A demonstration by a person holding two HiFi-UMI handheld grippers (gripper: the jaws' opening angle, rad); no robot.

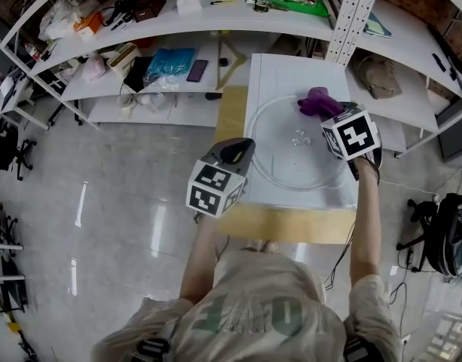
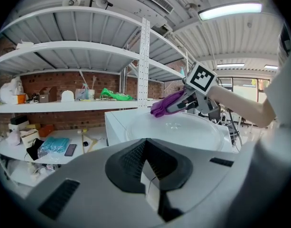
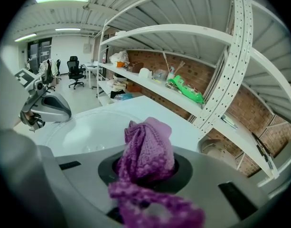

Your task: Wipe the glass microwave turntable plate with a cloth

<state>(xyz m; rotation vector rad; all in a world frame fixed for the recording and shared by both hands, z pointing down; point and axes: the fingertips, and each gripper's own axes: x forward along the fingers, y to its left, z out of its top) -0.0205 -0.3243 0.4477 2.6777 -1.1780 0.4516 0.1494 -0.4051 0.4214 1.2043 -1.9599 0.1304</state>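
Two risks: cloth pinched by right gripper might slip; unheld plate ahead of closed, empty left gripper could skid.

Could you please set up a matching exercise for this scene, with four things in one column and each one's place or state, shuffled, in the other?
Things:
1. purple cloth
2. glass turntable plate
3. left gripper
4. phone

Places or states:
A. lies flat on the white table
B. shut, with nothing between its jaws
C. held in the right gripper
D. on the lower shelf, beside a blue packet

Pairs: 1-C, 2-A, 3-B, 4-D
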